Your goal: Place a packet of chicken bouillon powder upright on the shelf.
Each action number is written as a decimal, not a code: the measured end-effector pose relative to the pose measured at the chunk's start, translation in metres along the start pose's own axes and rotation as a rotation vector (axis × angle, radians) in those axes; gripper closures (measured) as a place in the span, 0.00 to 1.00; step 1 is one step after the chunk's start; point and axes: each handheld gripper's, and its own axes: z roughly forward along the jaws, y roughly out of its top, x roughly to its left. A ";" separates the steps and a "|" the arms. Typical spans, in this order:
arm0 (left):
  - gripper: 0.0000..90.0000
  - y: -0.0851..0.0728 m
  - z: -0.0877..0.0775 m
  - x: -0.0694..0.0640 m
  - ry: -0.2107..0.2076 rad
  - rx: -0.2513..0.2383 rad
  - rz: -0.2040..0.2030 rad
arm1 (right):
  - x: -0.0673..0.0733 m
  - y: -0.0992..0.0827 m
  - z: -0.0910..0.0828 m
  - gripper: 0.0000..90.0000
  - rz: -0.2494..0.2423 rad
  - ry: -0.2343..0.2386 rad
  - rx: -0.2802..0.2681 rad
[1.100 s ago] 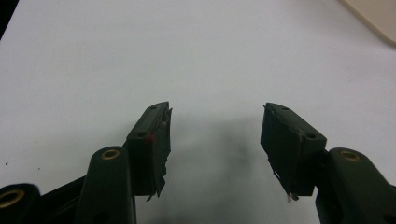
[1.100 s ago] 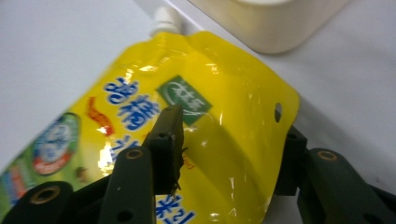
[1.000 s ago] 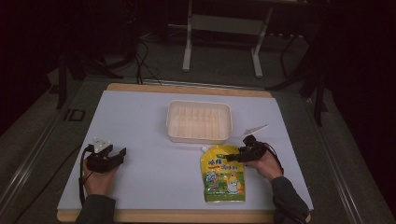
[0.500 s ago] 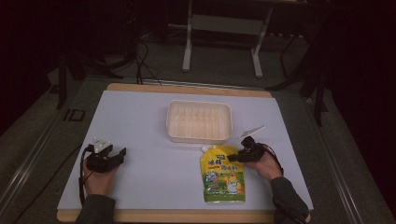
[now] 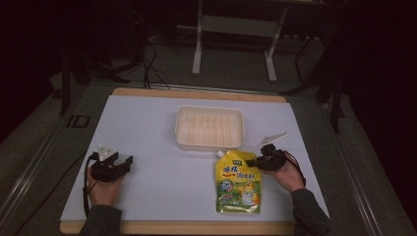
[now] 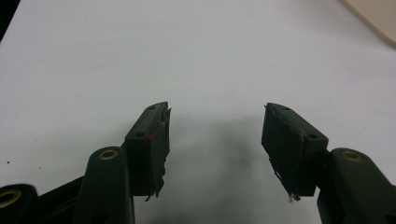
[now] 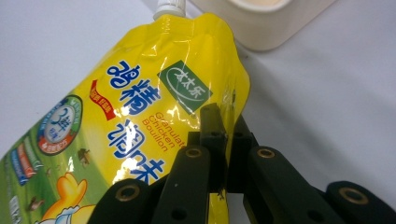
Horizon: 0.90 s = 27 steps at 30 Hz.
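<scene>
A white table (image 5: 147, 128) seen from above. A pale plastic tray (image 5: 210, 128) sits near its middle. Just in front lies a yellow spouted pouch (image 5: 238, 183), flat. The right gripper (image 5: 259, 161), held in a hand, has just closed on the pouch's upper right edge. The left gripper (image 5: 123, 164) rests well apart, jaws spread.

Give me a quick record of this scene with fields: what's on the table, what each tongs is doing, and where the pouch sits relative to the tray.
table: white mat
tray: cream, mid-table
pouch: yellow, lying flat, just in front of the tray, white spout toward it
right tongs: have just closed, pinching the pouch's upper right edge
left tongs: open, nothing between the jaws, over bare mat
</scene>
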 end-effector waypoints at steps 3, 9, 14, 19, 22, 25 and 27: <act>0.46 0.000 0.000 0.000 0.000 0.000 -0.001 | -0.001 0.001 -0.011 1.00 0.003 -0.024 -0.035; 0.46 0.000 0.000 0.000 -0.001 -0.001 -0.002 | -0.006 0.001 -0.032 1.00 0.015 -0.061 -0.082; 0.46 0.000 0.000 0.000 -0.001 0.000 -0.002 | -0.015 -0.003 -0.055 1.00 0.045 -0.097 -0.136; 0.46 0.000 0.000 0.000 0.001 0.000 -0.002 | -0.020 -0.009 -0.079 1.00 0.065 -0.124 -0.191; 0.46 0.000 0.000 0.000 0.001 0.000 -0.002 | -0.020 -0.012 -0.087 1.00 0.074 -0.112 -0.210; 0.46 0.000 0.000 0.000 0.000 0.000 -0.002 | -0.018 -0.016 -0.091 1.00 0.063 -0.093 -0.213; 0.46 0.000 0.000 0.000 0.000 0.000 -0.002 | -0.017 -0.019 -0.092 1.00 0.066 -0.070 -0.227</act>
